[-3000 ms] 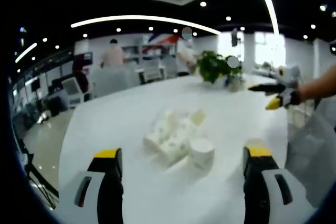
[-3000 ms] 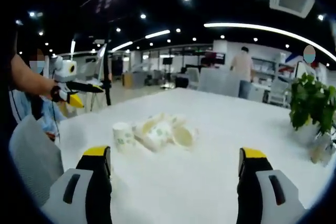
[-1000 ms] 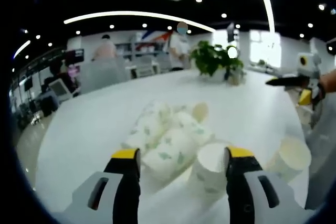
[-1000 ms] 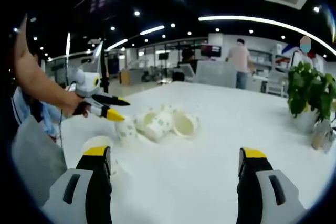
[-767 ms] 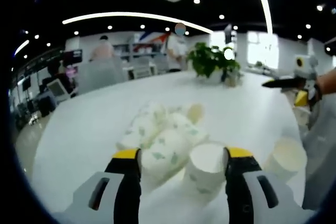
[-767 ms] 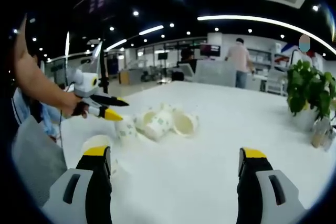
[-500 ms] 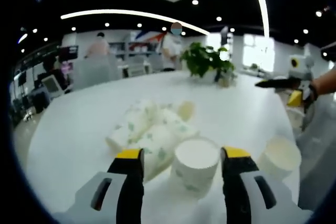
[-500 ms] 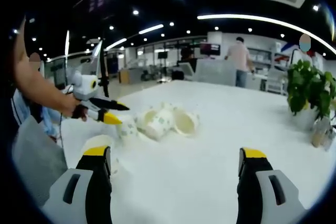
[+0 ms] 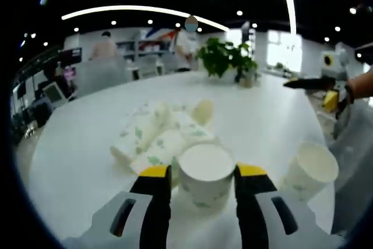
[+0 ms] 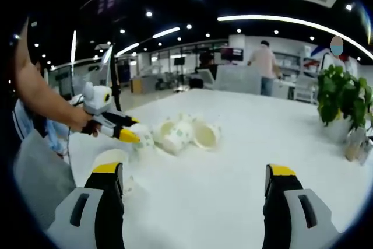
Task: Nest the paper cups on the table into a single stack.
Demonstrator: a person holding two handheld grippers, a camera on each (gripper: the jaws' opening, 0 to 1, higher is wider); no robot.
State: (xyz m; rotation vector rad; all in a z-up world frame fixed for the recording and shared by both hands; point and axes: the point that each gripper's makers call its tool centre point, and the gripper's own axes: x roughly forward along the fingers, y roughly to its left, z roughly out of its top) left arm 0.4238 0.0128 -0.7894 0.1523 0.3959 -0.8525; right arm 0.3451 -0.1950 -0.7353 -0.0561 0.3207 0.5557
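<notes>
- Left hand-held gripper (image 9: pixel 202 174): jaws drawn in on either side of an upright paper cup (image 9: pixel 204 173), mouth up. They look to be touching or nearly touching its wall; can't say for sure the clamp is complete.
- Same tool seen in right gripper view, left hand-held gripper (image 10: pixel 129 130) w/ yellow tips at the upright cup (image 10: pixel 141 138), next to the pile.
- Right hand-held gripper (image 10: pixel 192 193): jaws wide apart, nothing between them, hanging over bare desk (image 10: pixel 233 144), well short of the cups.
- Where the cups are: heap of tipped cups (image 9: pixel 160 132) lying on their sides just behind the gripped one, patterned, some mouths facing outward. One more upright cup (image 9: pixel 309 170) stands apart, nearer the desk edge. In right gripper view that one is prob. the pale rim (image 10: pixel 111 158) by the right tool's own jaw.
- Doing this step well (my read): squeeze lightly, since paper wall buckles easily; grip mid-wall, not the rim. Lift straight up before moving sideways so the base doesn't drag into the heap.
- Good target: the separate upright cup, mouth already up. Come down centred and vertical; a tilt will catch rim on rim.
- Right tool is free; could steady the receiving cup so it doesn't skate.
- Room/edges: plenty of bare desk toward the far side, w/ potted plant (image 9: pixel 224 59) well clear. Tightest spots are the heap touching or just behind the held cup, and the lone cup near the edge, where a nudge could send it off.
</notes>
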